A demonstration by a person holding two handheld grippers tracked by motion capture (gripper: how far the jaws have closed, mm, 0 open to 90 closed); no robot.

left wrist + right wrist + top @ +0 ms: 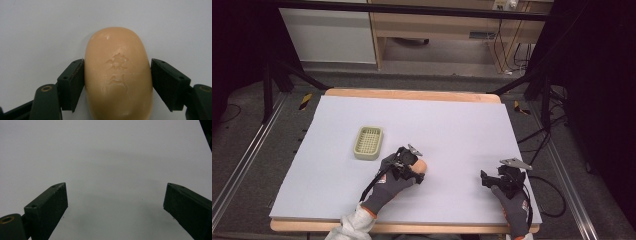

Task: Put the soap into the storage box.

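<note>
1. The left gripper (413, 167) lies low over the table's pale sheet (452, 120), near its front edge; between its jaws sits a peach-coloured bar of soap (118, 75) with characters embossed on its top face.
2. In the left gripper view both black pads lie flush against the bar's long flanks, about halfway along its length, with no gap showing on either side; I read this claw as closed on the soap. How hard it presses I cannot tell.
3. The bar itself rests flat on the sheet, embossed face up; taking it across its narrow width suits the jaws' reach, and a mid-length hold should keep a slippery, rounded bar from pivoting out.
4. A pale green slotted soap dish (368, 142) stands empty, up and to the left of the left hand, near but apart from it; it looks like the likely home for the bar.
5. The right gripper (115, 202) hovers over bare sheet at the table's right front, well apart from the soap; its jaws stand wide with nothing between them. It is probably parked to leave the left hand room.
</note>
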